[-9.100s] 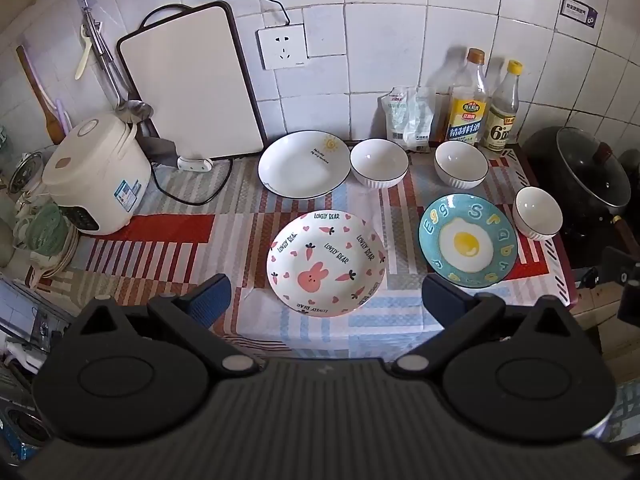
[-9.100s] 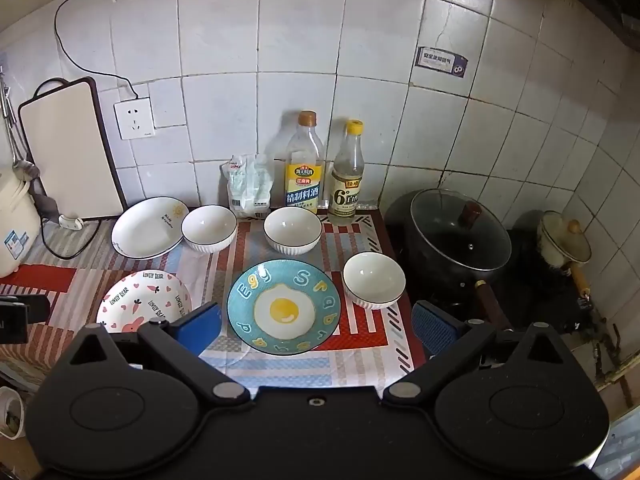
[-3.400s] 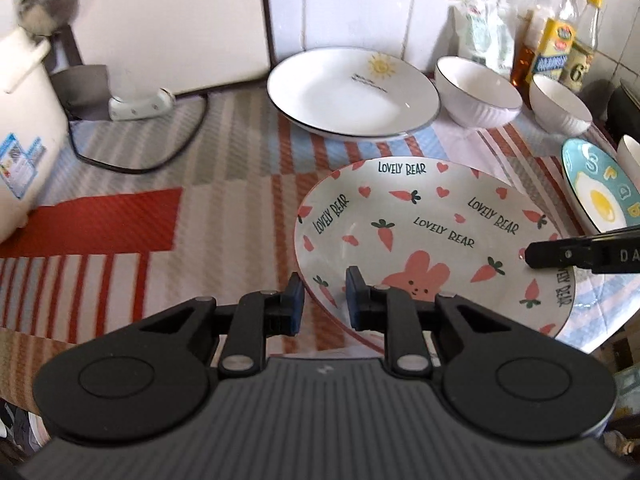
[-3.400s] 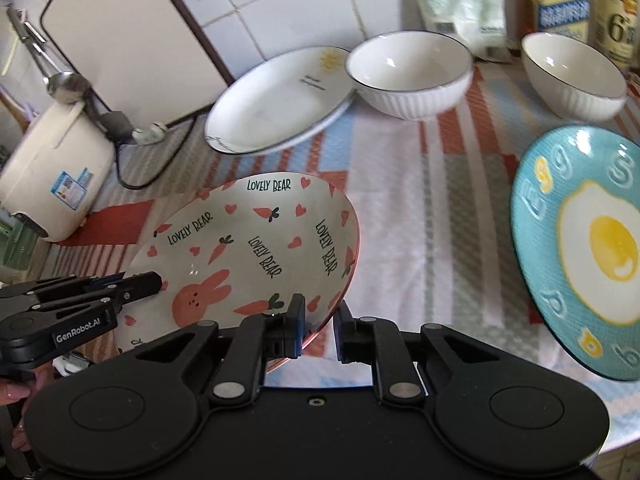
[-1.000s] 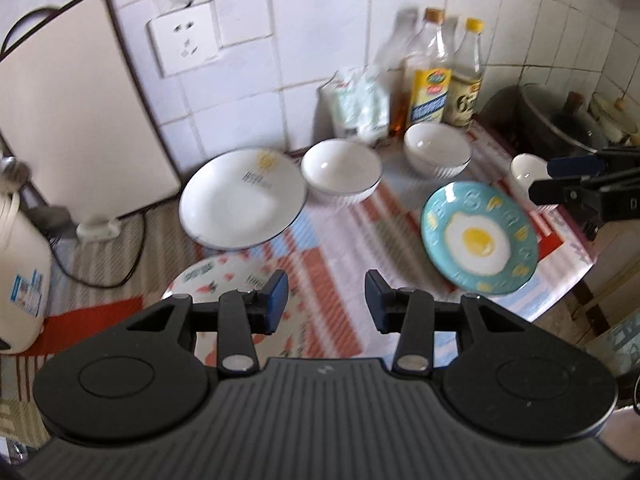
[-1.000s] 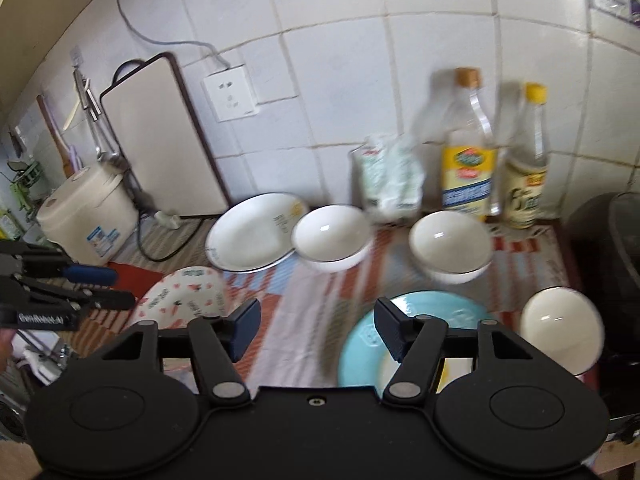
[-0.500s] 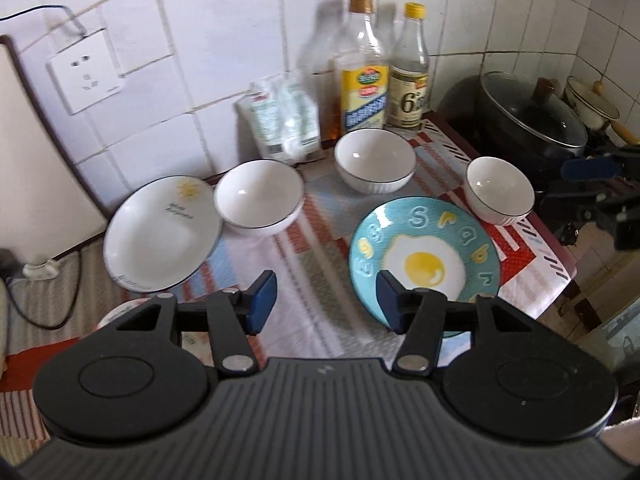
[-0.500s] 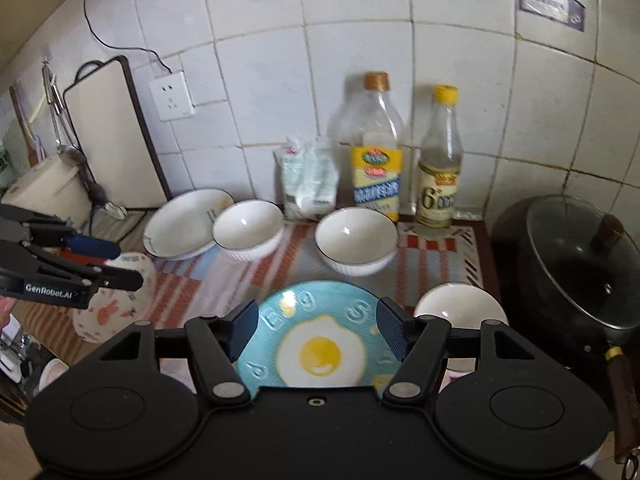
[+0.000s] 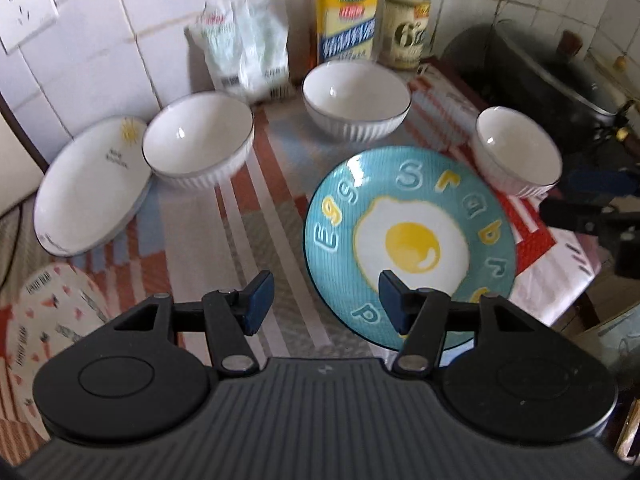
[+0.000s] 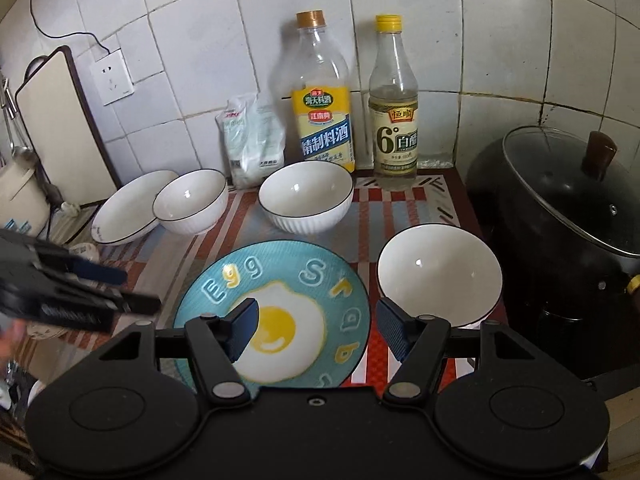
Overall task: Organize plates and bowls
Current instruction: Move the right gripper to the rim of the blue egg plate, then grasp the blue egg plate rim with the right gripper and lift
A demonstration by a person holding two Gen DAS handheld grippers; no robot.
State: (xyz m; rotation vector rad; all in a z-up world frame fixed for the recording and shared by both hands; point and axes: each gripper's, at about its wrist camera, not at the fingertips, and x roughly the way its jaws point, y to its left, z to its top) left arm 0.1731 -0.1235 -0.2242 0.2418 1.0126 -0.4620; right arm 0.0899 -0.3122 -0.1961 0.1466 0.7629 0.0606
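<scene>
Found, at the far left of the left wrist view, a pink plate [image 9: 44, 320] flat on the striped cloth [image 9: 248, 216], partly cut off by the frame. Saw next a white plate [image 9: 88, 192] tilted, its right rim resting against the left bowl [image 9: 198, 146]. Noted behind that bowl a plastic bag [image 10: 254, 140] against the tiled wall, then two bottles – the yellow-label bottle [image 10: 324, 120] and the clear bottle [image 10: 394, 120] – standing upright side by side. Saw the middle bowl [image 9: 356, 98] just in front of the yellow-label bottle, upright and empty.

Found the left gripper [image 9: 324, 300] with jaws apart and nothing between the pads, hanging over the cloth and the near left edge of the blue egg plate [image 9: 408, 240]. Saw that plate flat on the cloth, in front of the middle bowl, untouched. Found the right gripper [image 10: 316, 320] likewise spread wide and empty, above the same plate's near right part – whether either one touched the rim could not be told.

Noted the small bowl [image 9: 516, 152] just beside the plate's right edge, and at the far right a black pot [image 10: 560, 220] under a glass lid.
</scene>
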